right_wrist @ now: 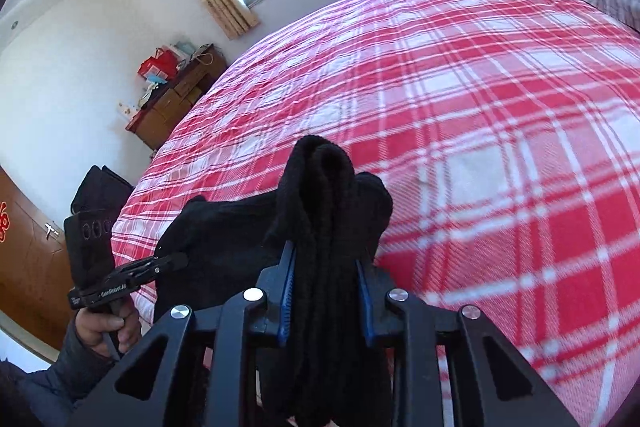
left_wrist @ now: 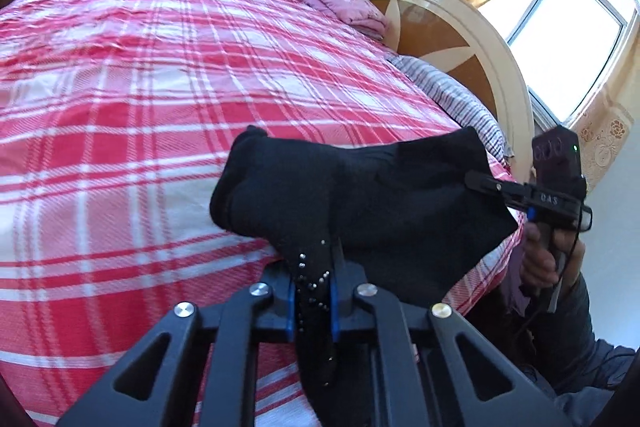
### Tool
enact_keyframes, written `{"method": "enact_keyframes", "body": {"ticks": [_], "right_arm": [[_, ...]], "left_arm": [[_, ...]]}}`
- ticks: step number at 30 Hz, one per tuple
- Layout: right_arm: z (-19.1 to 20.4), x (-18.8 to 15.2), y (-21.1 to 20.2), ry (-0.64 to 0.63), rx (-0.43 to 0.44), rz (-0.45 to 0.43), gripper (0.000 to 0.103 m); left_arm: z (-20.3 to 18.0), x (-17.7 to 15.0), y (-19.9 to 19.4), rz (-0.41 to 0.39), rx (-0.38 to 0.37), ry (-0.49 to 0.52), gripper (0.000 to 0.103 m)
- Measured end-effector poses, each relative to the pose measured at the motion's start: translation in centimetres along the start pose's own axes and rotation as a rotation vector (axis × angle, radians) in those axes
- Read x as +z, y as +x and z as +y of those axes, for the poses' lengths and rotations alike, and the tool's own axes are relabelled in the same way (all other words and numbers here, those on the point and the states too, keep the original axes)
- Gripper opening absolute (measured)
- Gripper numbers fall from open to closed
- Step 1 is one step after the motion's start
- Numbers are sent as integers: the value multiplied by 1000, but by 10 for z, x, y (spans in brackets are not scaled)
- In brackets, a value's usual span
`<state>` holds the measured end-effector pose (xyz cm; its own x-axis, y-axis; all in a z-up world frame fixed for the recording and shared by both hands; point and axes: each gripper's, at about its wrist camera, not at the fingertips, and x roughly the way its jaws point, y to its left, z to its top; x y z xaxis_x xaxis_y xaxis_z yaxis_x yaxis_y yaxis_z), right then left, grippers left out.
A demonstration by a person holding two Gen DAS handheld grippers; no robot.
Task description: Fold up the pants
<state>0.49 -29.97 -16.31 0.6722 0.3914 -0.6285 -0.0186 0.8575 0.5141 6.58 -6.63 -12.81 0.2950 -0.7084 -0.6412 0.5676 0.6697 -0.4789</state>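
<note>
The black pants (left_wrist: 360, 195) hang bunched between both grippers, lifted over the near edge of a red-and-white plaid bed (left_wrist: 160, 87). My left gripper (left_wrist: 314, 291) is shut on a thin fold with small shiny studs. At the right of the left wrist view, my right gripper (left_wrist: 476, 181) pinches the other end of the cloth. In the right wrist view, my right gripper (right_wrist: 326, 287) is shut on a thick bundle of the pants (right_wrist: 224, 227), which rises above its blue pads. My left gripper (right_wrist: 180, 259), held by a hand, clamps the far corner at the lower left.
A folded pink quilt (left_wrist: 340, 1) and a striped pillow (left_wrist: 460, 95) lie by the round headboard (left_wrist: 460, 39). A wooden desk with bags (right_wrist: 176, 91) and a black bag (right_wrist: 96, 187) stand past the bed's far side. Windows with curtains line the walls.
</note>
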Motion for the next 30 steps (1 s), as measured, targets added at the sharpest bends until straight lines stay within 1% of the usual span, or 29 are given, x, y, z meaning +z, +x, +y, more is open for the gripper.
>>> {"method": "enact_keyframes", "body": {"ticks": [3, 7, 11, 15, 19, 25, 30], "right_arm": [[21, 17, 18, -46, 19, 23, 27], [58, 46, 54, -130, 59, 53, 27], [102, 74, 95, -212, 110, 69, 27], [144, 90, 136, -281, 148, 90, 27], [178, 99, 174, -342, 171, 112, 27], [204, 106, 215, -350, 189, 144, 27], [208, 109, 244, -333, 178, 199, 27]], "left_arm": [[15, 5, -20, -43, 30, -11, 13], [43, 15, -49, -105, 88, -40, 13], [73, 21, -78, -174, 173, -67, 13], [106, 20, -108, -245, 261, -105, 13], [134, 17, -126, -285, 313, -151, 13], [158, 16, -138, -321, 351, -188, 13], [177, 12, -135, -305, 390, -194, 13]]}}
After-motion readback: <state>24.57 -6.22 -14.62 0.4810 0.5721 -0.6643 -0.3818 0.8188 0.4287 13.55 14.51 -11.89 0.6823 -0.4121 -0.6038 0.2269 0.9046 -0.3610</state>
